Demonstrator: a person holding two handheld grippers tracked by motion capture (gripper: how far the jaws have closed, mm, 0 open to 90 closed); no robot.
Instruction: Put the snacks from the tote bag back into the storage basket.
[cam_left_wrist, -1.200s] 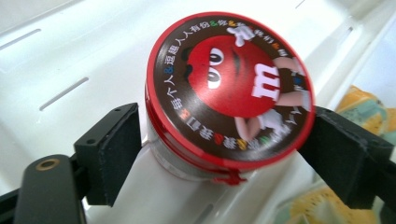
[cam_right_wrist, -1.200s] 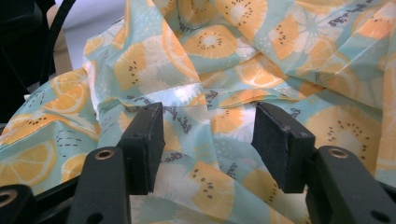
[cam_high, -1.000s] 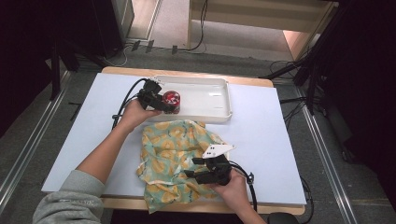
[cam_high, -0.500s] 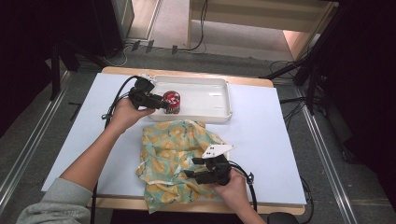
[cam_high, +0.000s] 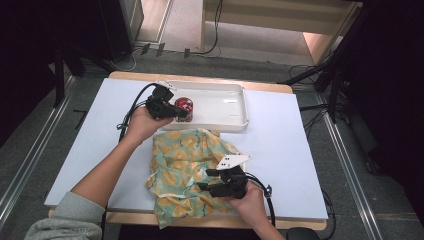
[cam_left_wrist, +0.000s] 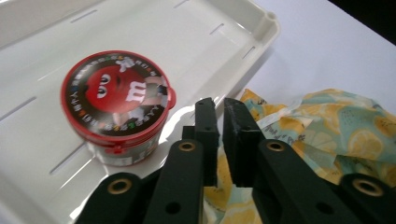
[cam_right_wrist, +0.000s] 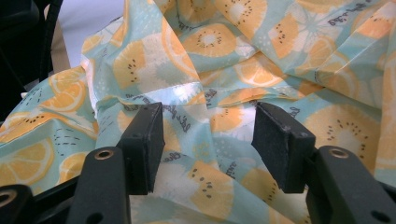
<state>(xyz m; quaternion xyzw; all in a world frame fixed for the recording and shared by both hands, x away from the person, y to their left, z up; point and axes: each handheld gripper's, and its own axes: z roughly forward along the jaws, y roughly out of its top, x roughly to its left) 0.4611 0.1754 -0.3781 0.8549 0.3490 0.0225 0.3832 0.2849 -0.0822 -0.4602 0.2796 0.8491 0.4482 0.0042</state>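
- High view: my left gripper sits at the near left edge of the white tray, just beside the red candy tub. The tub stands upright inside the tray at its left end. My right gripper hangs over the near part of the crumpled fruit-print cloth, which lies on the white table just in front of the tray.
- High view, reasoning: the tub is parked in the tray, clear of the cloth, so I judge the cloth to be the next thing to work on.
- Left gripper view: my jaws are closed, with only a thin gap between the pads, and they grip nothing. The tub stands free to their left, lid up, on the tray floor. A fold of cloth lies beyond and below the jaws, outside the tray.
- Right gripper view: my jaws are spread wide, straddling a raised ridge of cloth. The fabric sits between the pads but neither pad clamps it.
- Right gripper view, reasoning: this wide stance over a fold suits a pinch; closing here should catch the ridge rather than the flat layer.
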